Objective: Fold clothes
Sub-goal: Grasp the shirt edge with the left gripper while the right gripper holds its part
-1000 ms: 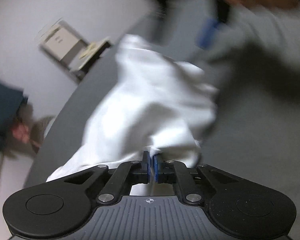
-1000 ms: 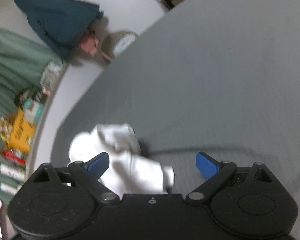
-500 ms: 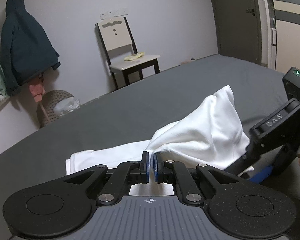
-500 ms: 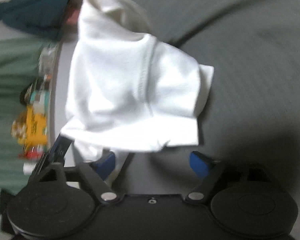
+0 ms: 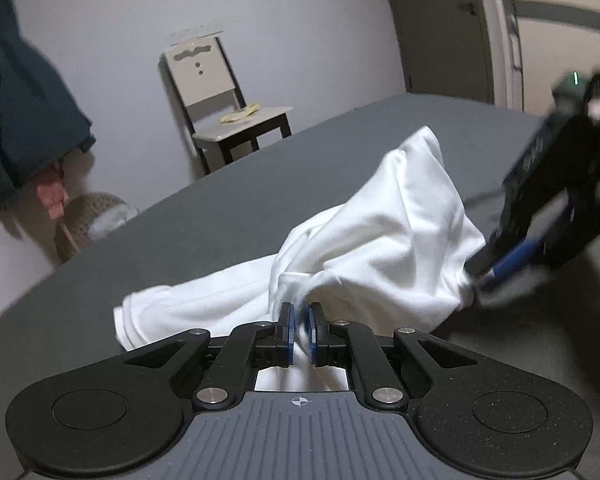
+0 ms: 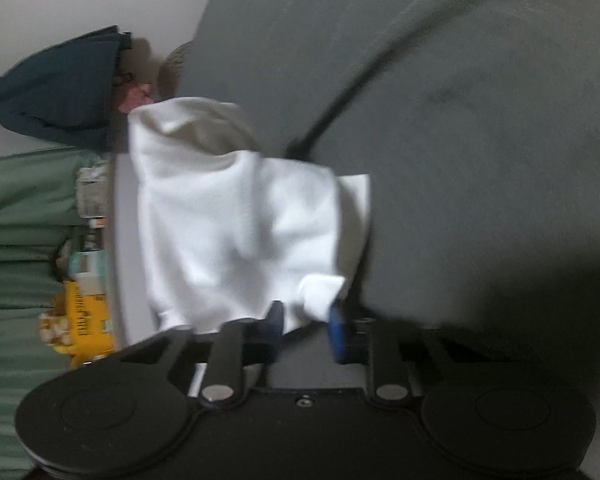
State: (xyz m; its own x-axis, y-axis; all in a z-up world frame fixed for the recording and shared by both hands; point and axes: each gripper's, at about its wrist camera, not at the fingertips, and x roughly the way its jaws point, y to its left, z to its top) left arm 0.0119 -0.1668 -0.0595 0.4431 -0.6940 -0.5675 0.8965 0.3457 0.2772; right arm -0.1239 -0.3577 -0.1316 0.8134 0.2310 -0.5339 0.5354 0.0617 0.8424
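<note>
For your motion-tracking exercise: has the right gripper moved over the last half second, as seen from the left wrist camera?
Yes. The right gripper has risen against the fixed door frame behind it and now grips the white garment.

Grey bed [image 5: 220,216] lies bare beyond the white garment [image 5: 380,232].

Closed in on a corner of the white garment [image 6: 236,220] with the right gripper [image 6: 306,330], jaws narrowed from wide apart. Eased the left gripper [image 5: 300,332] slightly apart around the cloth. Lifted the garment higher.
</note>
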